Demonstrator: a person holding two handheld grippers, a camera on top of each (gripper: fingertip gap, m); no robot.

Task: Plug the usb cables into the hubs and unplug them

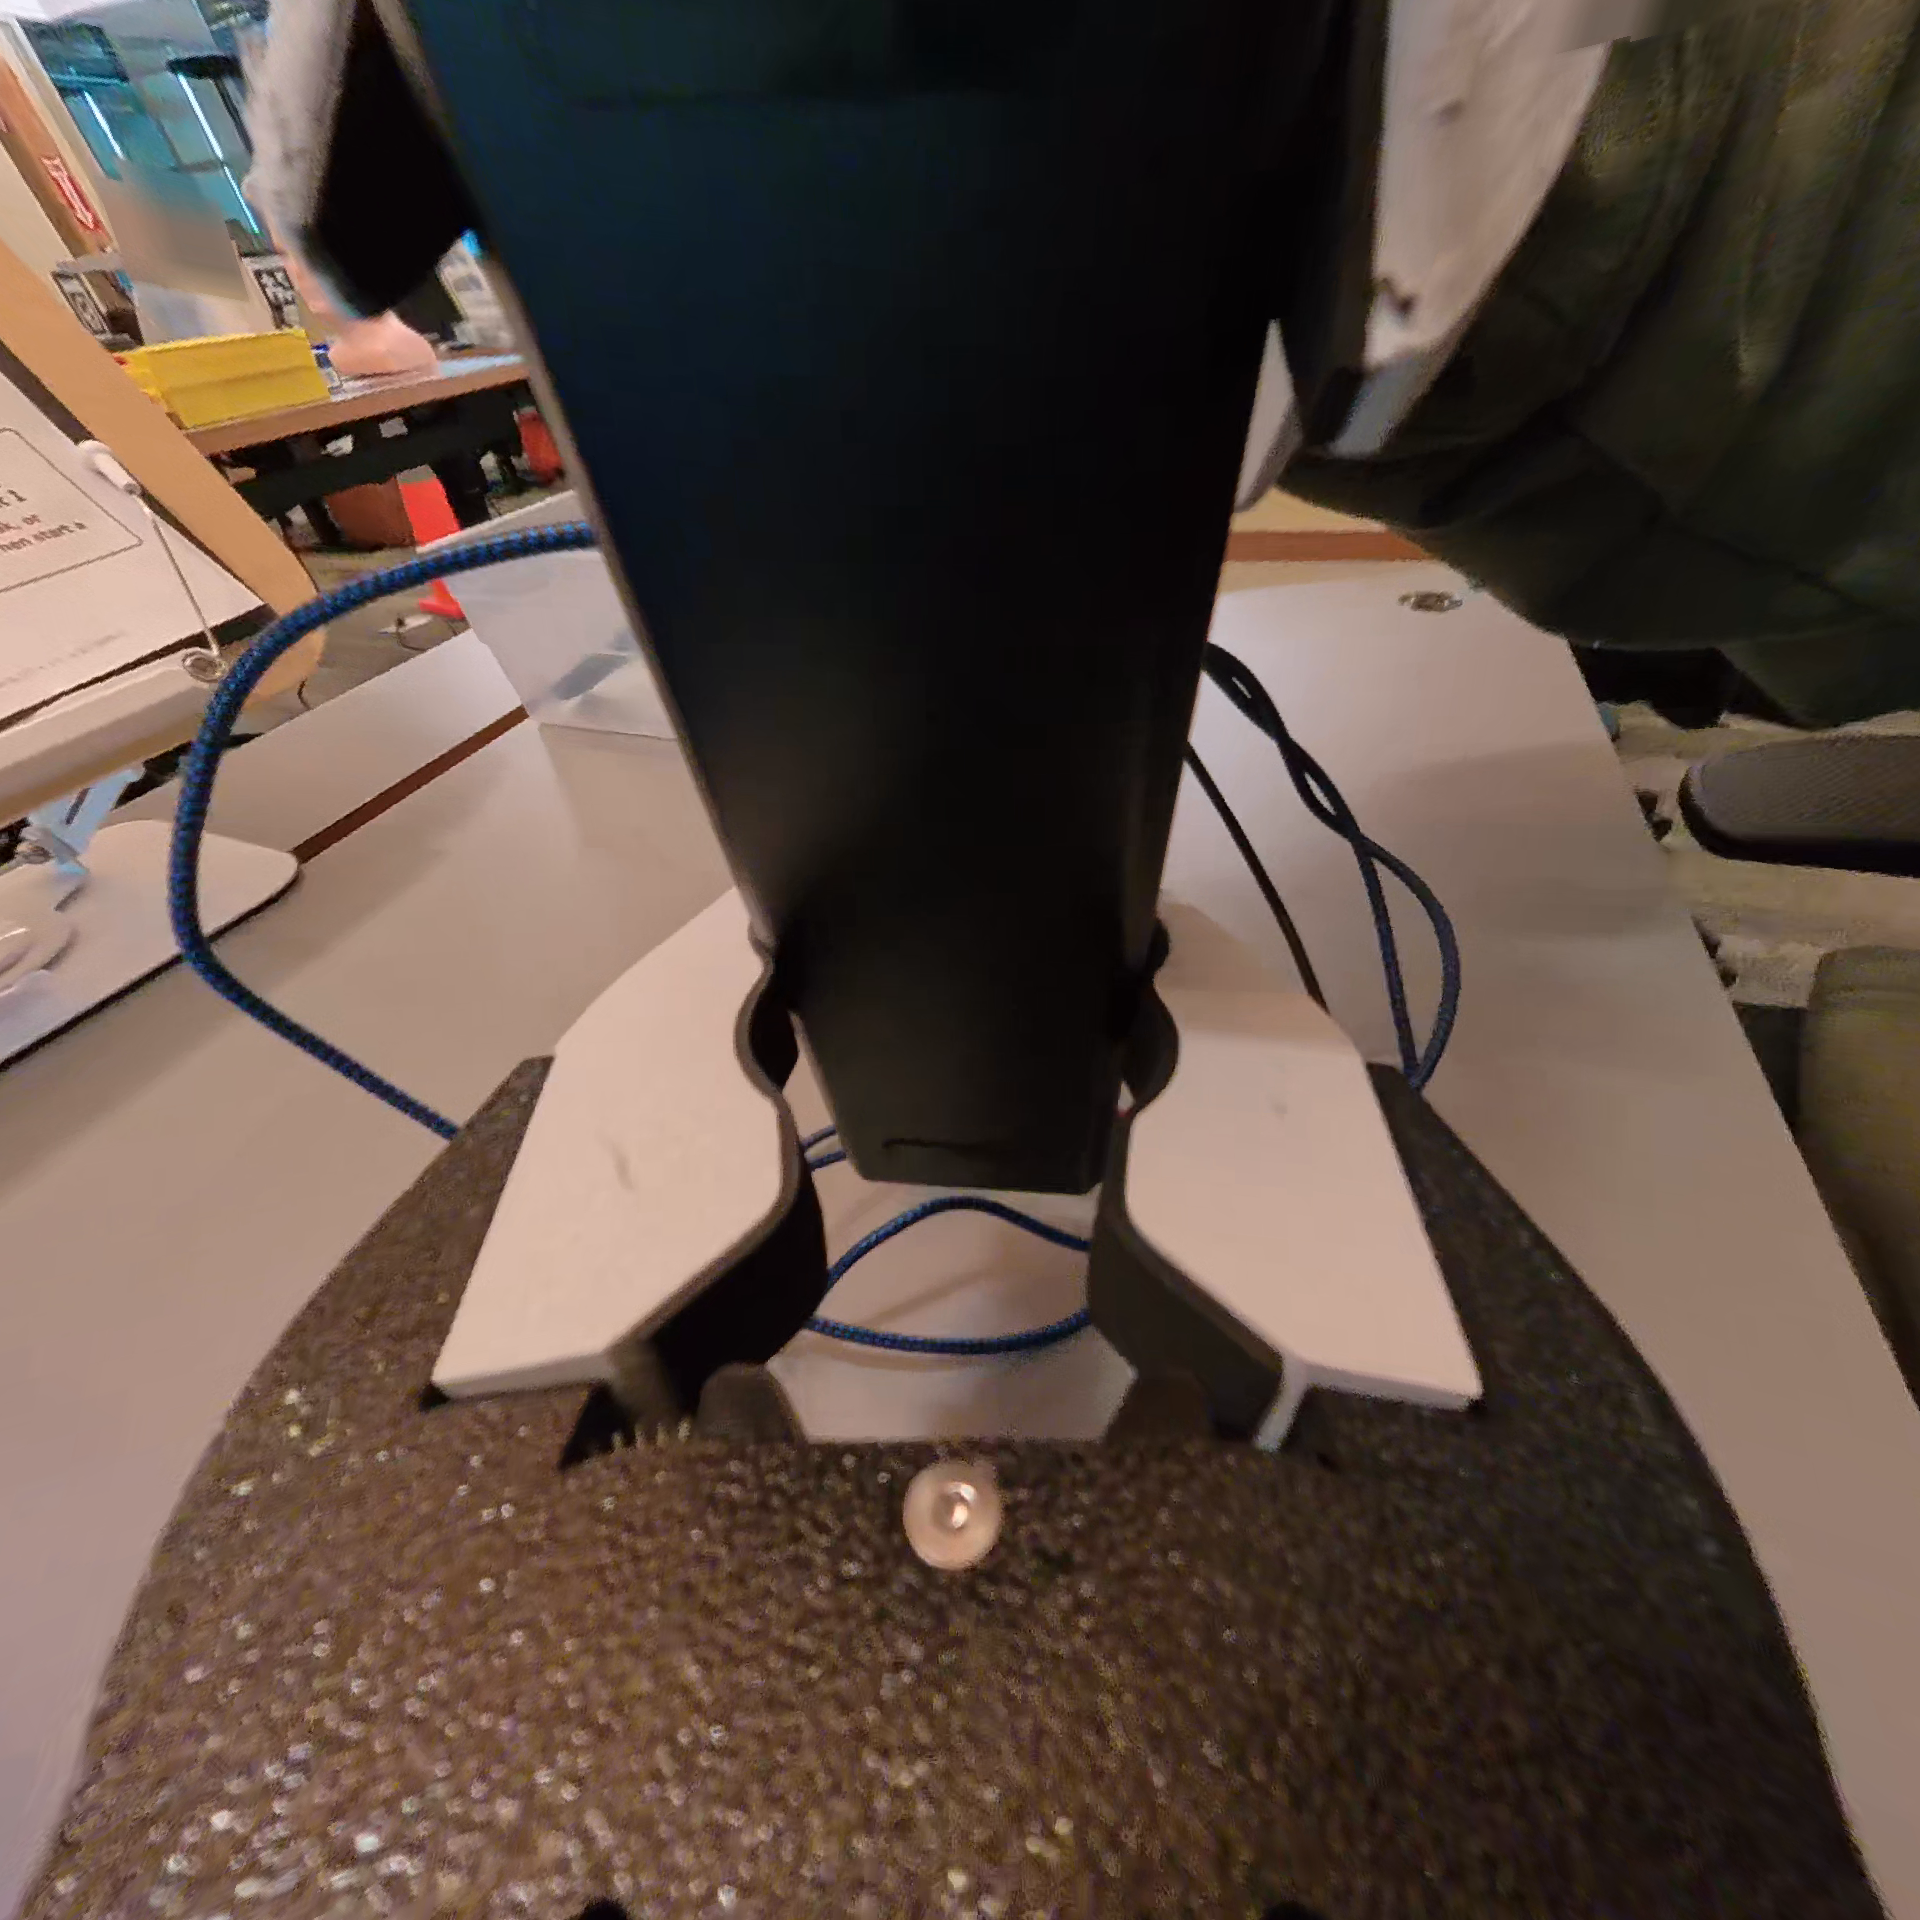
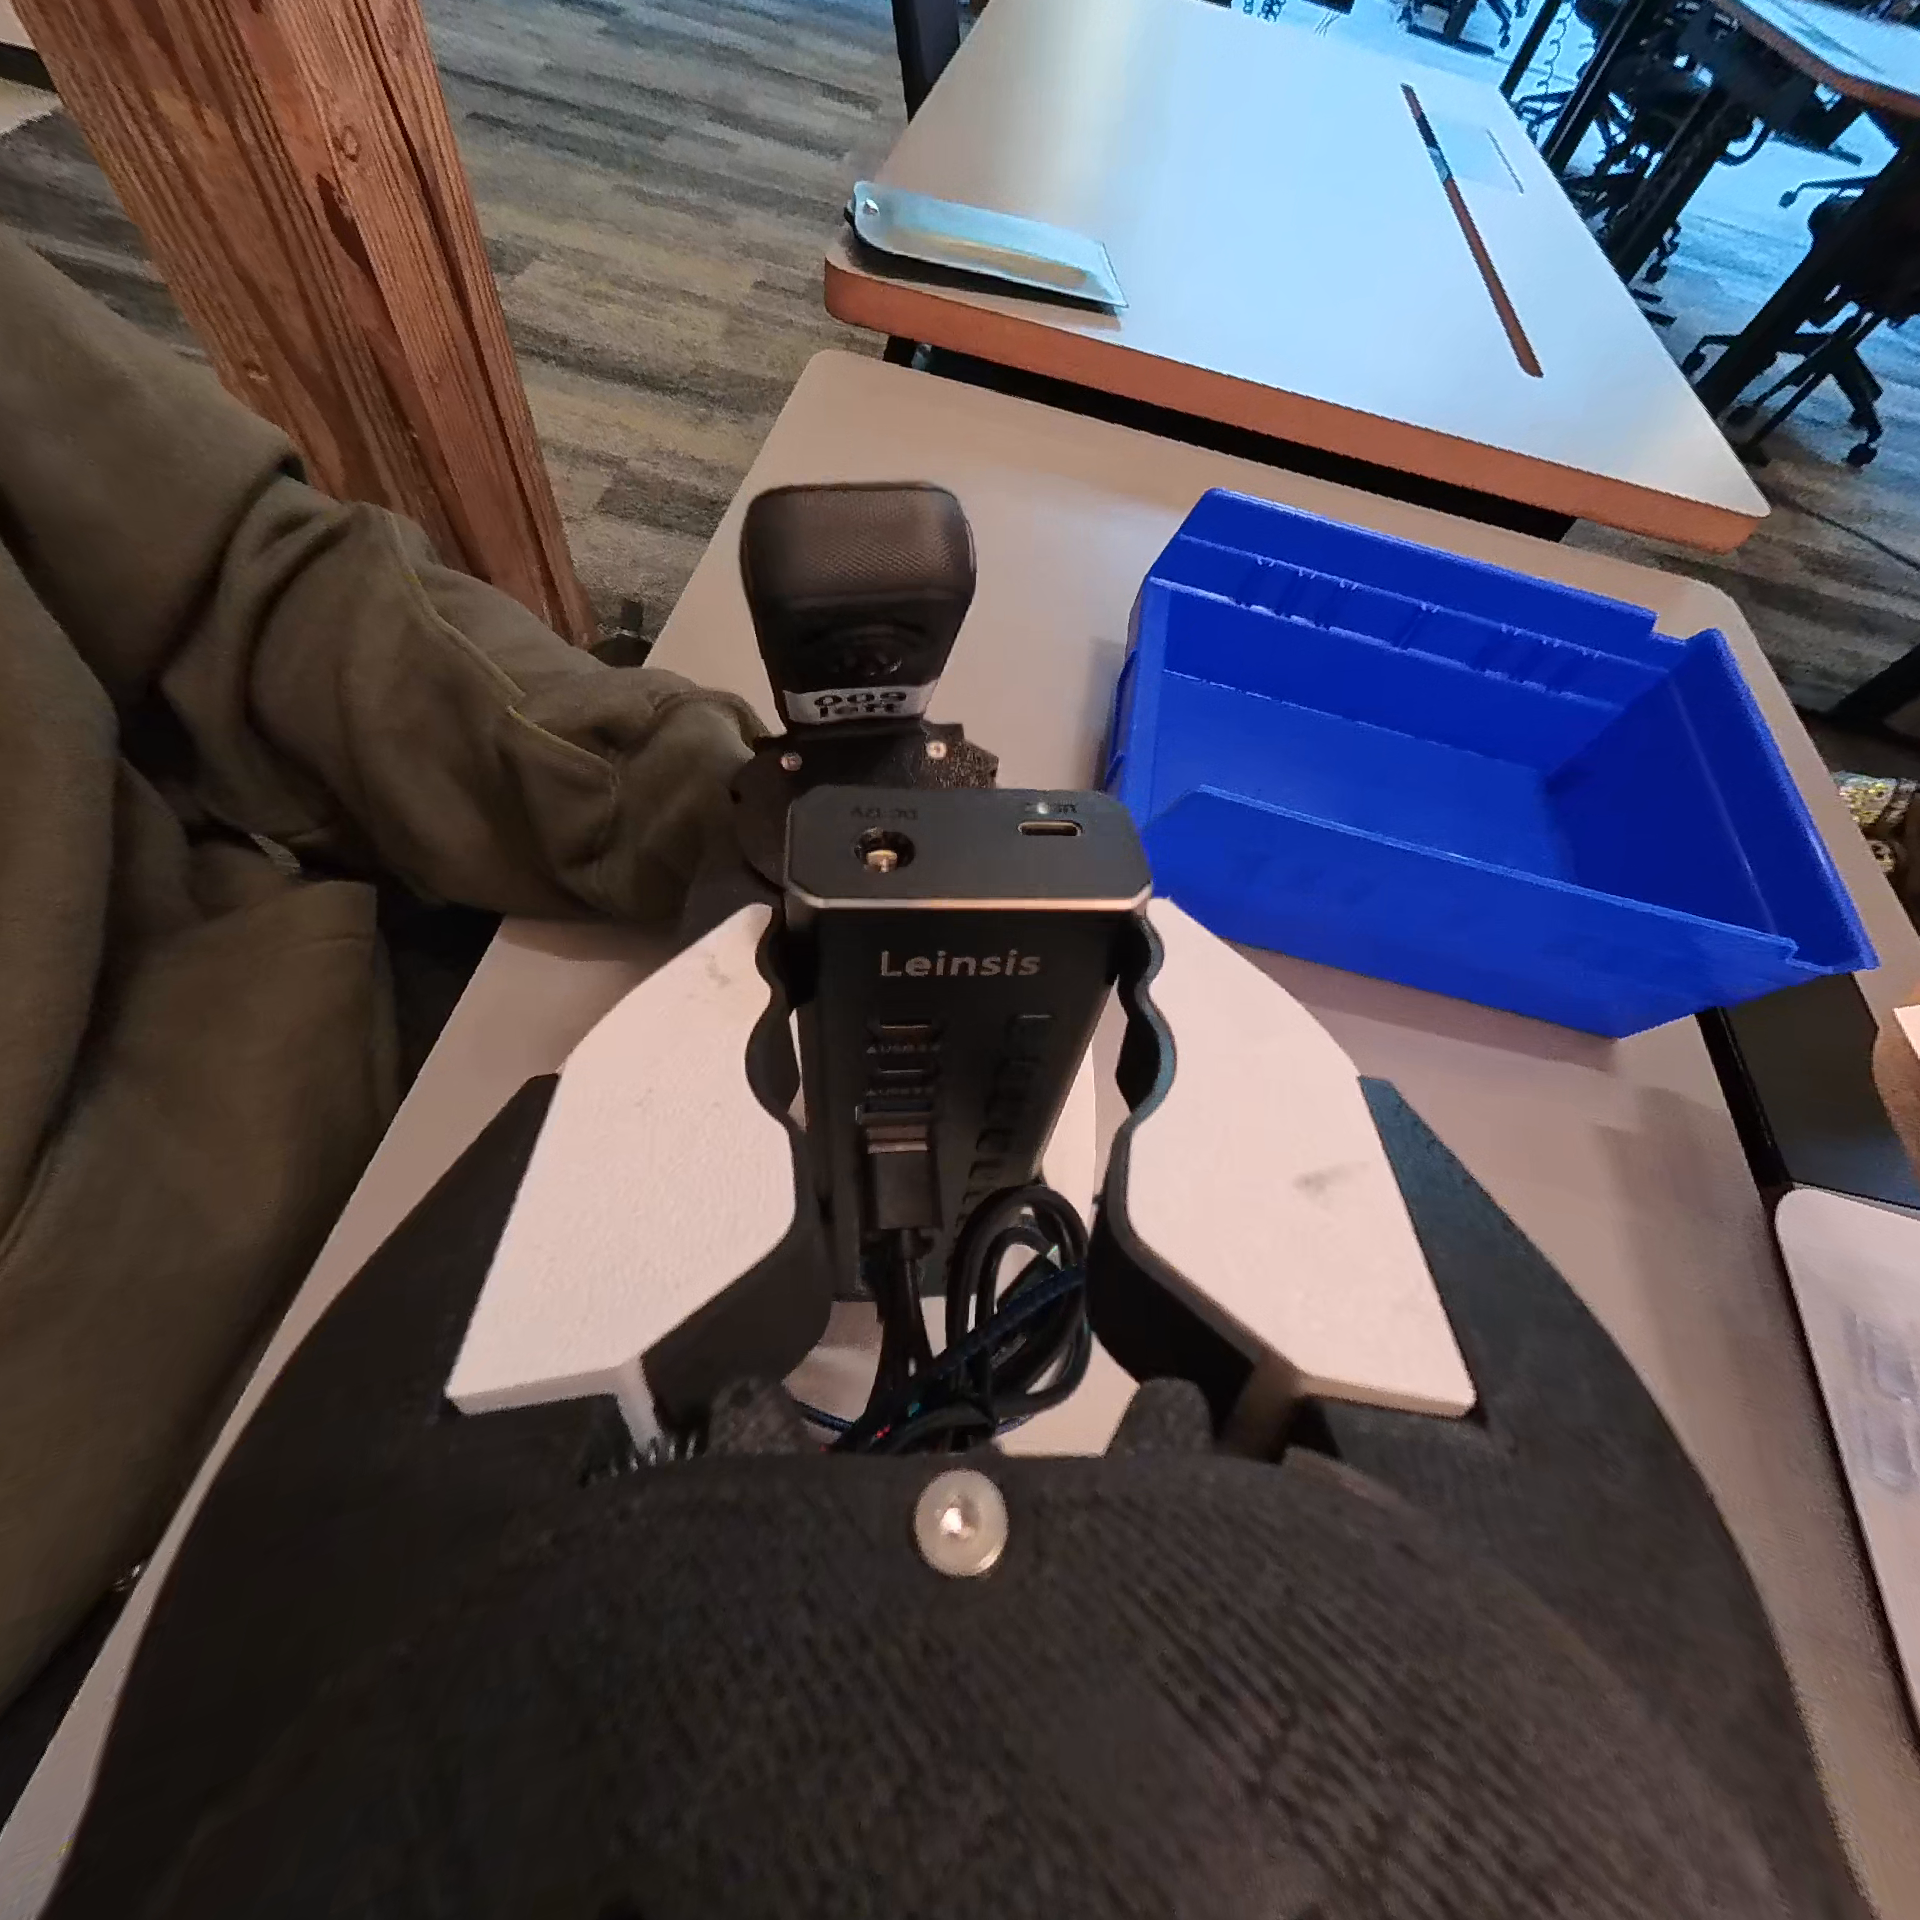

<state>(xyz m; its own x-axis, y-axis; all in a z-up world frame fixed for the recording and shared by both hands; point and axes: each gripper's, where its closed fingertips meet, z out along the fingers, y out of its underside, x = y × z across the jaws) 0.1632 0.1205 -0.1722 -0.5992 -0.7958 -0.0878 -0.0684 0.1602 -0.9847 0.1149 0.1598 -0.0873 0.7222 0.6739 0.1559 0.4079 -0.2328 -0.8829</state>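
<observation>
Both the left hand-held gripper (image 1: 951,1049) and right hand-held gripper (image 2: 961,1023) clamp the black slab-shaped USB hub (image 2: 961,997); black plug (image 2: 902,1184) seated between right fingers; unplugging likely next, needing one released

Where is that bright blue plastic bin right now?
In the right wrist view, the blue bin sits empty on the grey table, right of the black USB hub held in the right gripper.
</observation>
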